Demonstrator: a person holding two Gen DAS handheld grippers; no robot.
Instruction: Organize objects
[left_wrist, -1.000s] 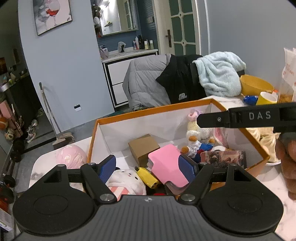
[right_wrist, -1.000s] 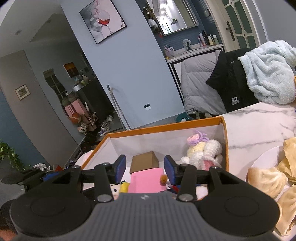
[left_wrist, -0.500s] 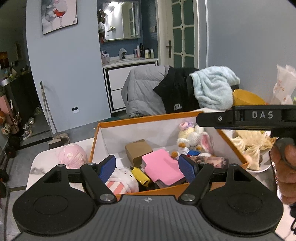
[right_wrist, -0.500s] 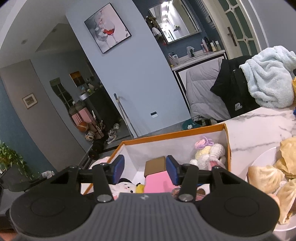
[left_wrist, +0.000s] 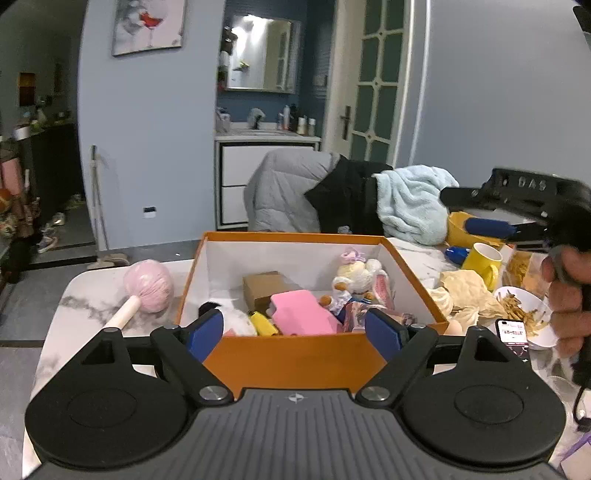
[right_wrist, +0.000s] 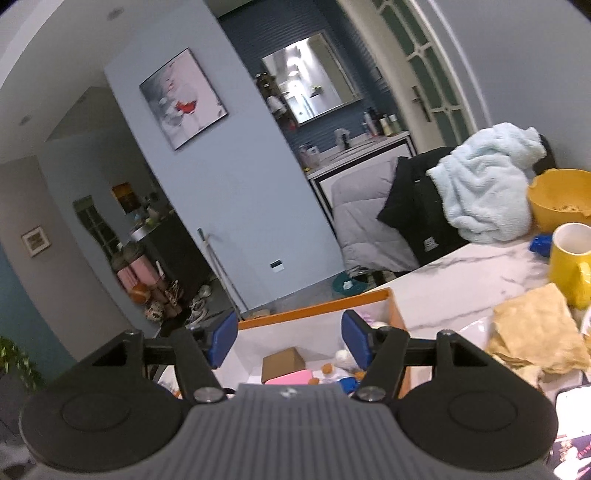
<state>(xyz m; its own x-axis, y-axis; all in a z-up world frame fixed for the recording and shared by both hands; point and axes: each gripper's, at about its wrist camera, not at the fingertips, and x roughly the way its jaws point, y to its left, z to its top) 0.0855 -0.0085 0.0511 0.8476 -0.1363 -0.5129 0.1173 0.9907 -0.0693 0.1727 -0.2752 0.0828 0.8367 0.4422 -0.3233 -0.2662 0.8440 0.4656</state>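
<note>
An orange box (left_wrist: 295, 363) with white inner walls stands on the marble table. Inside lie a pink case (left_wrist: 301, 314), a brown carton (left_wrist: 264, 288), a yellow item (left_wrist: 262, 328), a white plush (left_wrist: 236, 323) and a crocheted doll (left_wrist: 356, 277). My left gripper (left_wrist: 295, 332) is open and empty, in front of the box's near wall. My right gripper (right_wrist: 290, 341) is open and empty, raised above the box (right_wrist: 314, 314); it also shows in the left wrist view (left_wrist: 491, 218), held by a hand at the right.
A pink ball-headed mallet (left_wrist: 147, 286) lies left of the box. Right of it are a yellow mug (left_wrist: 480, 262), a yellow bowl (right_wrist: 557, 199), crumpled flatbread (left_wrist: 465, 291), a white snack bowl (left_wrist: 524, 314) and a phone (left_wrist: 513, 336). Jackets and a blue towel (left_wrist: 410, 203) hang behind.
Both grippers have pulled back and up from inside the box. The left one now sits outside the near wall. The right one has lifted, swung right and opened wider.
</note>
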